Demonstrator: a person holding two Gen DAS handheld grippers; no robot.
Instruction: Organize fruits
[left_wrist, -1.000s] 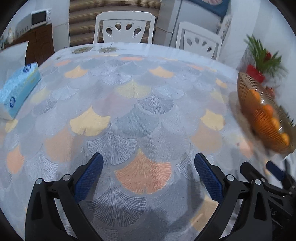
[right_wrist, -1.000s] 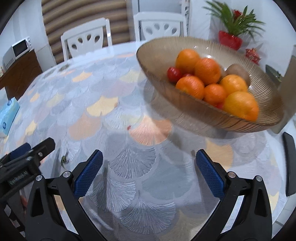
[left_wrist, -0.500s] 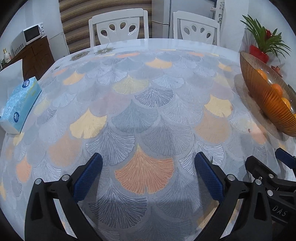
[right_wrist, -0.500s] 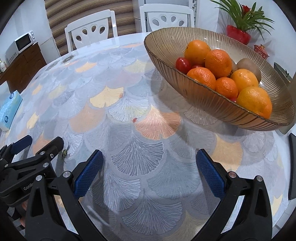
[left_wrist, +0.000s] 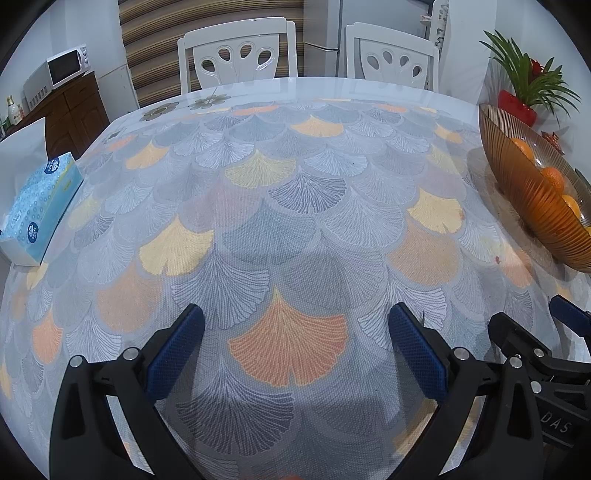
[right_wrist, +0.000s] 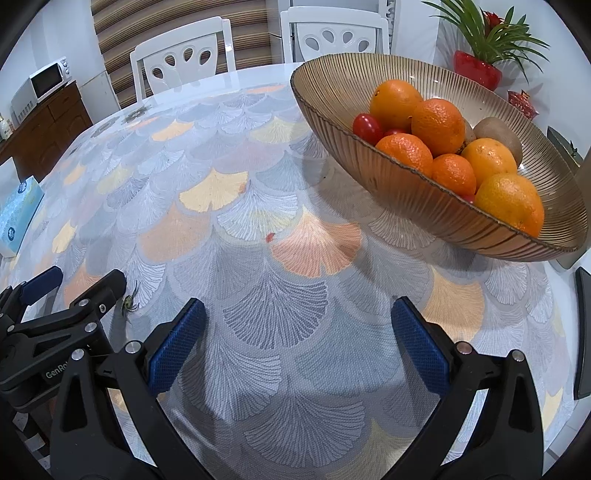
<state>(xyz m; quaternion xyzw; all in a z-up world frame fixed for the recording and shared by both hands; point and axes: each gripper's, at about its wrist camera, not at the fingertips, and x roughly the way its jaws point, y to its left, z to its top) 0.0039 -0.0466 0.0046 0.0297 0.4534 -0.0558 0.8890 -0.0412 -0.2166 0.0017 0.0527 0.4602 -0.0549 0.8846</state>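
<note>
A home dining room. Round tabletop (left_wrist: 295, 206) under a leaf-patterned cloth, two white chairs (left_wrist: 236, 55) behind it. Microwave (left_wrist: 59, 72) on a wooden sideboard (left_wrist: 74, 114), tissue box (left_wrist: 40, 206), potted plant (right_wrist: 484, 44), fruit bowl (right_wrist: 436, 206).

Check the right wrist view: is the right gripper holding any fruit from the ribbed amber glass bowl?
No: the right gripper is open and empty over the tablecloth, while the oranges sit in the ribbed amber glass bowl.

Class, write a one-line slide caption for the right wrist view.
Open right gripper over the table, facing a bowl of oranges.
</note>
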